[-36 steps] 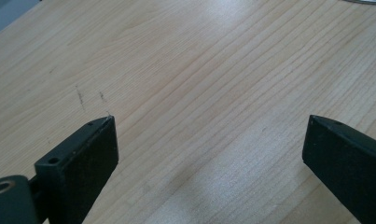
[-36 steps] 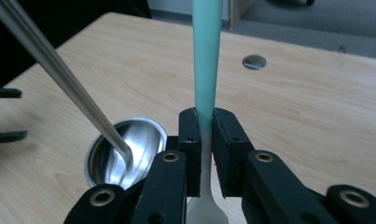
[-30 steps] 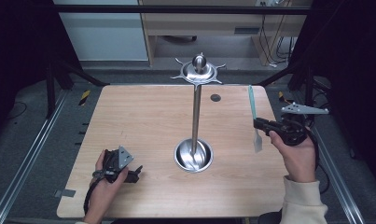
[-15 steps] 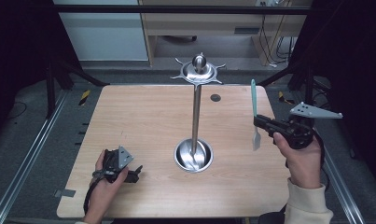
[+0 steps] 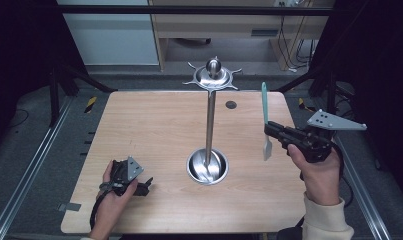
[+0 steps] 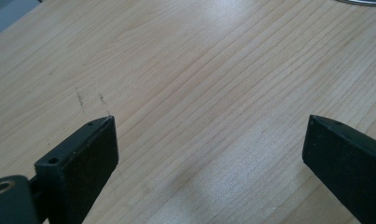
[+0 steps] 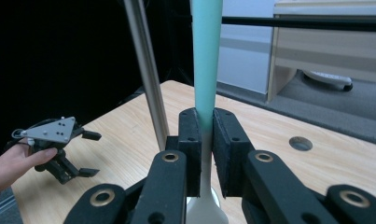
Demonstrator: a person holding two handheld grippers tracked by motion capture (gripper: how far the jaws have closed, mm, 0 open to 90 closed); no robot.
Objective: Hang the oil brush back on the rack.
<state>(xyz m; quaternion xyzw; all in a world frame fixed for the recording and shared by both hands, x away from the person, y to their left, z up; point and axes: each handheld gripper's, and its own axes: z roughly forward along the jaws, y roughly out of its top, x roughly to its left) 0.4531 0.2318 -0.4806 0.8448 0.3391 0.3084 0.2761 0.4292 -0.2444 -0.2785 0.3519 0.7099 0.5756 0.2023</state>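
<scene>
A pale matt wooden desk (image 5: 154, 130) with fine straight grain carries a polished, mirror-bright steel stand (image 5: 209, 125), its round base glossy. The teal smooth-plastic handle of a spatula (image 7: 206, 60) meets a silvery metal blade, clamped between matt black plastic jaws of the right gripper (image 7: 206, 144).

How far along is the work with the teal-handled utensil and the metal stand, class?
Done: the right claw has the teal-handled utensil clamped and lifted off the table, held upright. In hand: carrying it beside the metal stand. Left: probably hanging it on the stand's top hooks, which look bare. The left claw rests open on the table.
</scene>
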